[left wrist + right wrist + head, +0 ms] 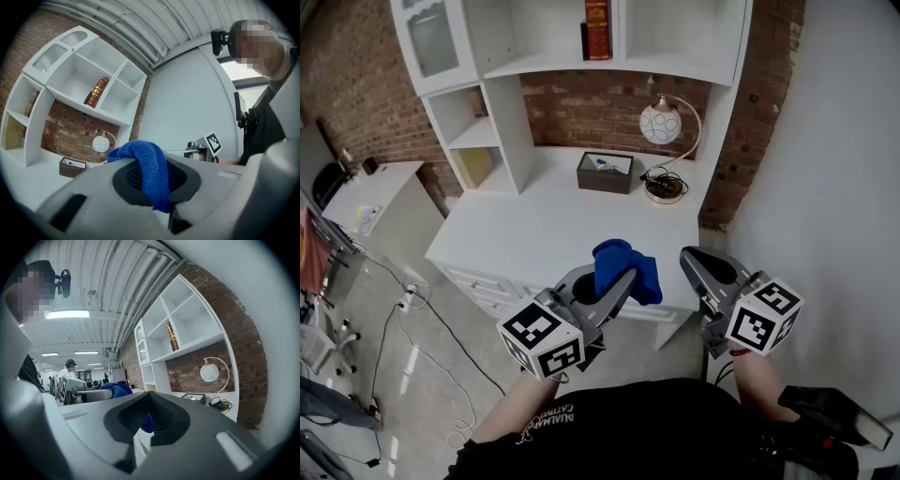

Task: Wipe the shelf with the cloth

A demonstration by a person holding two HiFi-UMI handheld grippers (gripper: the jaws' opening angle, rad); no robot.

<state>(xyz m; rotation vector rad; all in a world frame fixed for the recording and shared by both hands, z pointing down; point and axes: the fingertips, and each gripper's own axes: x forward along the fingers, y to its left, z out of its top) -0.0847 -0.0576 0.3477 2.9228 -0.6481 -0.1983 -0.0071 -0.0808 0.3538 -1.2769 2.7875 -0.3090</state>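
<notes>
A blue cloth (pixel 630 269) is pinched in my left gripper (pixel 619 279), which is shut on it and held in the air before the white desk's front edge. In the left gripper view the cloth (pixel 151 168) drapes over the closed jaws of that gripper (pixel 154 183). My right gripper (pixel 690 257) hovers just to the right of the cloth, shut with nothing in it. In the right gripper view its jaws (pixel 149 405) meet at the tips and the cloth (pixel 118 389) shows behind them. The white shelf (pixel 609 66) of the hutch lies beyond, above the desk.
A red book (pixel 597 26) stands on the shelf. On the white desk (pixel 534 220) sit a dark open box (pixel 605 172) and a globe lamp (pixel 661 124) with its cord. A brick wall lies behind, a white wall at right, and cables on the floor at left.
</notes>
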